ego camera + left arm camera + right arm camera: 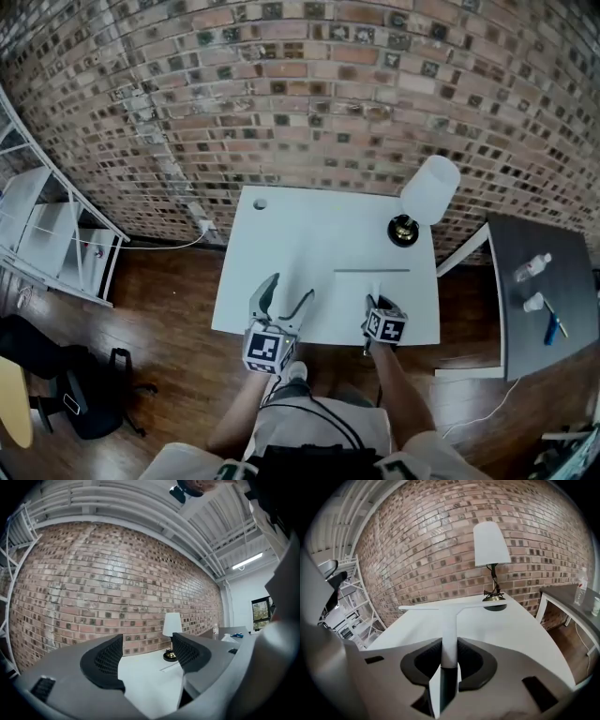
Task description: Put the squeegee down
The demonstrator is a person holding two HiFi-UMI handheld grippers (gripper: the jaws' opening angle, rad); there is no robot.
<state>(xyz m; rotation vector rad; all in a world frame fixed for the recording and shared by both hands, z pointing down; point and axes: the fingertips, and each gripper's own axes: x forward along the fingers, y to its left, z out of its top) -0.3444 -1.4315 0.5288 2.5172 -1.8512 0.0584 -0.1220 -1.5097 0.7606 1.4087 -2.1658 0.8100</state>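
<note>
The head camera looks steeply down from high above the near edge of the white desk [300, 244]. The camera on the left claw [289, 289] faces level across it, while that on the right claw [373, 305] tilts down close over it; all three share the desk top, the far-right lamp [427, 192] and the brick wall [300, 94]

Brick wall [309, 94] straight ahead of the left claw [289, 289] & right claw [373, 305], white table [281, 225] right in front, dark wood floor [169, 309] all round. White lamp [429, 192] ahead-right of the right claw, grey side table [511, 319] further rt. White shelf rack [56, 234] way left of the left claw. Strip light [247, 561] up top.
</note>
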